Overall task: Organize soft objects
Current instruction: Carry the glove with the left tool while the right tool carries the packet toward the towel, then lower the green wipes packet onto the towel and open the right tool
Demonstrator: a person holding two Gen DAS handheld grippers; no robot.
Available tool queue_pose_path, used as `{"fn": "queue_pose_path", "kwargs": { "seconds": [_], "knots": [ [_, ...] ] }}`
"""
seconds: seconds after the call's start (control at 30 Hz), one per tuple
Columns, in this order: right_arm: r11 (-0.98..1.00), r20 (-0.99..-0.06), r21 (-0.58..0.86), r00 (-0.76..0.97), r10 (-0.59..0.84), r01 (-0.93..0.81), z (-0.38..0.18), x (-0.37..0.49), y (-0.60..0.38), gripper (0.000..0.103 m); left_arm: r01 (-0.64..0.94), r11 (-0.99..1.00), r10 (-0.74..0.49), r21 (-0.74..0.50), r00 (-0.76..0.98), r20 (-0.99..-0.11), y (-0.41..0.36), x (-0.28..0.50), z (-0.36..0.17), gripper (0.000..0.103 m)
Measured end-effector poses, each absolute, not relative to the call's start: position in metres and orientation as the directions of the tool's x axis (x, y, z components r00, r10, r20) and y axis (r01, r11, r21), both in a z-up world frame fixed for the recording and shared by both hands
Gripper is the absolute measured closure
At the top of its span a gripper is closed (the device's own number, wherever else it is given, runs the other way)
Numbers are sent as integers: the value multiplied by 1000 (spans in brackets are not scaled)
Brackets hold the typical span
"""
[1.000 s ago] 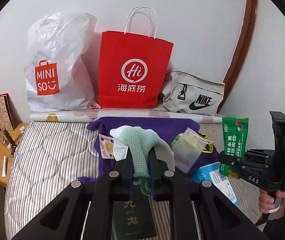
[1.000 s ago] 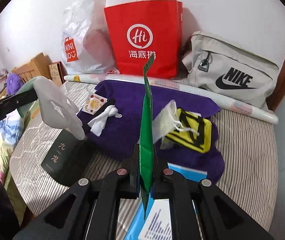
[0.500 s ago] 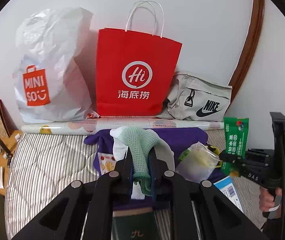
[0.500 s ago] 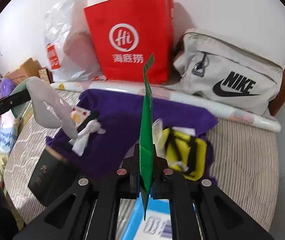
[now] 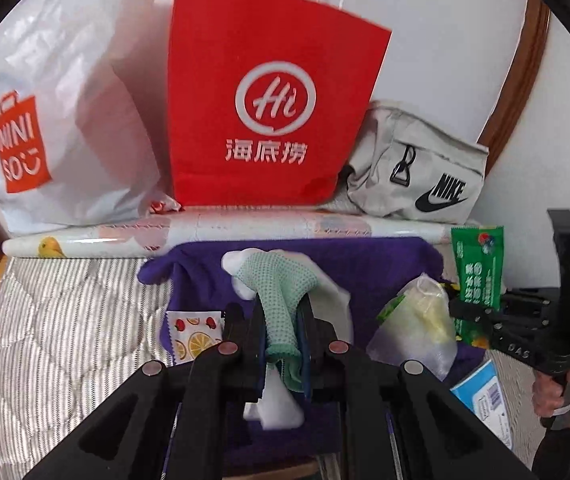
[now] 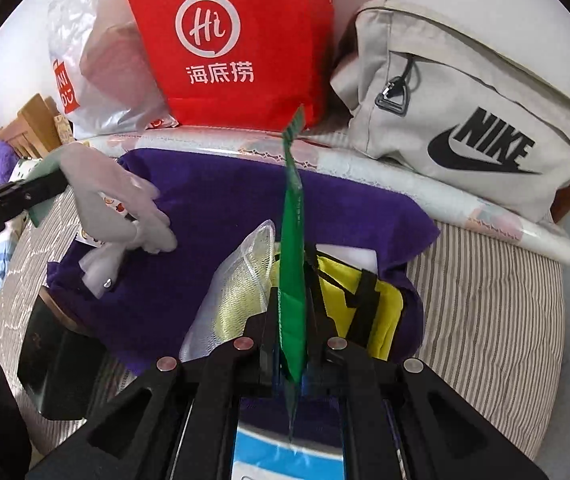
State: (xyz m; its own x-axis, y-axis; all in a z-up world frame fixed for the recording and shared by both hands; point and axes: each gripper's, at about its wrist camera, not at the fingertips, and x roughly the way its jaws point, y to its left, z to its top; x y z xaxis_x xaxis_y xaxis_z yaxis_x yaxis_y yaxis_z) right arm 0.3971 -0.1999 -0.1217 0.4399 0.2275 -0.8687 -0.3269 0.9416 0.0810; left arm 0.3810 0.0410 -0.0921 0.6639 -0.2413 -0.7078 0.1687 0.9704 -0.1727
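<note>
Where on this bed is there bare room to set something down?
Bare striped bedcover lies right of the purple cloth, below the patterned roll; another patch lies left of the cloth. The cloth is crowded: fruit-print packet, mesh pouch, yellow bag.

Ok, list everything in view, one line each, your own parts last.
Red bag: 1, red, against wall.
Miniso bag: 1, white, left of red bag.
Nike bag: 1, beige, right of red bag.
Roll: 1, white patterned, before the bags.
Towel: 1, purple, on bed.
Mesh pouch: 1, clear, on towel.
Yellow pouch: 1, on towel.
Glove: 1, mint-white, in left gripper.
Packet: 1, green, in right gripper.
</note>
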Motion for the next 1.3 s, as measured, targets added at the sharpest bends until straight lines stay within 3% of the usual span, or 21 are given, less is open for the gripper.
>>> {"fn": "queue_pose_path", "kwargs": {
  "seconds": [0.37, 0.5, 0.53, 0.6, 0.7, 0.83, 1.07, 1.3],
  "knots": [
    [925, -871, 56, 435, 230, -377, -118, 400, -195, 93, 172, 969, -245, -176, 623, -743, 36, 389, -114, 90],
    [926, -865, 60, 443, 235, -373, -115, 398, -198, 73, 170, 970, -244, -176, 616, -749, 36, 389, -118, 90],
    [926, -861, 63, 449, 240, -373, -114, 398, -198, 73, 170, 969, -245, -177, 615, -749, 36, 389, -118, 90],
    [921, -856, 80, 447, 259, -380, -115, 398, -198, 75, 171, 969, -248, -180, 614, -750, 37, 389, -118, 90],
    [922, -850, 79, 457, 261, -379, -115, 397, -197, 92, 173, 969, -247, -177, 612, -752, 37, 388, -118, 90],
    [924, -848, 76, 464, 257, -374, -113, 396, -199, 95, 170, 970, -241, -173, 609, -755, 38, 387, -120, 90],
    [925, -851, 63, 465, 246, -374, -110, 390, -205, 94, 162, 971, -237, -174, 604, -761, 41, 388, -122, 89],
    [929, -850, 51, 473, 233, -366, -106, 385, -209, 85, 170, 973, -230, -158, 595, -771, 37, 386, -125, 88]
  ]
}}
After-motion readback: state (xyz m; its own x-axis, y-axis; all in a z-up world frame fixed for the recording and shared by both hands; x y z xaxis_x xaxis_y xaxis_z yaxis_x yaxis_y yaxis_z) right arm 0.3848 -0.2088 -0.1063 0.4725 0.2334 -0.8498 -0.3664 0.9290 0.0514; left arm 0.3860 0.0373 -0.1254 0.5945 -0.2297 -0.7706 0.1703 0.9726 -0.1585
